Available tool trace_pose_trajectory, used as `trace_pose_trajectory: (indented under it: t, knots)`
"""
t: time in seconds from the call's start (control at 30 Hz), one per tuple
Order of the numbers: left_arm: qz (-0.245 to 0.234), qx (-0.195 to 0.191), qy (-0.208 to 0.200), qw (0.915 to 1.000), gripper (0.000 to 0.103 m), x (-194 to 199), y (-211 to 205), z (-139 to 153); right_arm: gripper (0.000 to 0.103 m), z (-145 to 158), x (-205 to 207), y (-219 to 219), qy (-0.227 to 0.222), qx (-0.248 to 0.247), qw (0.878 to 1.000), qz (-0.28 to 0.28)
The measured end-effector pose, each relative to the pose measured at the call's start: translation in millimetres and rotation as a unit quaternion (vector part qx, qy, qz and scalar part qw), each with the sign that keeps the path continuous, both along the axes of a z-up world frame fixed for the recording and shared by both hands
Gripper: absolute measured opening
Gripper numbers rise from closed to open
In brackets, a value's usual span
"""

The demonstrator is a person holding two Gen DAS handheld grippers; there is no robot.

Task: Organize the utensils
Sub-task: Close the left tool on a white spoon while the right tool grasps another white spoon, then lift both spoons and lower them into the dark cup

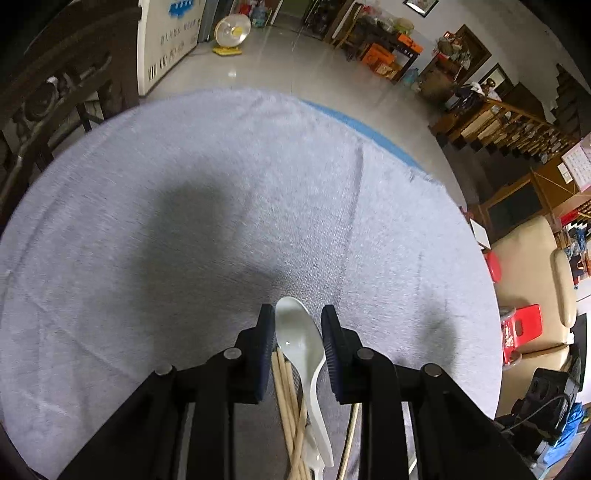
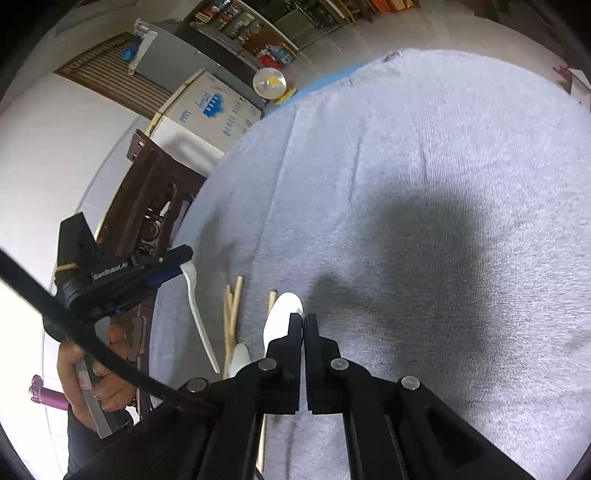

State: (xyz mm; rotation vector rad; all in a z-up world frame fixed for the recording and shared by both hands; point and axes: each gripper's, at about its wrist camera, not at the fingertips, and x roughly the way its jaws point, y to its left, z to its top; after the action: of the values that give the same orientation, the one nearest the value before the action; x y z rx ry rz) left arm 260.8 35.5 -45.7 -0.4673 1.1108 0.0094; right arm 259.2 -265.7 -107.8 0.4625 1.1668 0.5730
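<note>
left gripper (image 1: pixel 297 325): jaws open, astride a white spoon (image 1: pixel 301 345) whose bowl points ahead, long axis running along the fingers | chopsticks (image 1: pixel 288 402) just beside its handle, same heading | right gripper (image 2: pixel 303 321): jaws closed, empty, over a second spoon (image 2: pixel 279 314) | grey-clothed surface (image 1: pixel 221 184) beyond

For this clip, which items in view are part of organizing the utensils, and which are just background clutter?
Part of the job:
- white spoon, between the left claw's open fingers
- second white spoon on the cloth by the right claw
- wooden chopsticks
- grey cloth beneath them

Just lying about:
- round heater on the floor
- red stool
- dark wooden chair
</note>
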Motion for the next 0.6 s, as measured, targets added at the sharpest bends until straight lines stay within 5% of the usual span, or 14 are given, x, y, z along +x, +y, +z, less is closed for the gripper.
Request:
trace_pose_trajectory:
  t: [0.4, 0.6]
  knots:
    - [0.009, 0.017, -0.078, 0.9968, 0.026, -74.3, 4.1, 72.5, 0.002, 74.1, -61.5, -21.5, -0.097, -0.014, 0.995, -0.030]
    - [0.017, 0.031, -0.116, 0.9926, 0.026, -120.2, -4.5, 97.0, 0.002, 117.1, -124.4, -33.2, -0.194, -0.039, 0.977, -0.076]
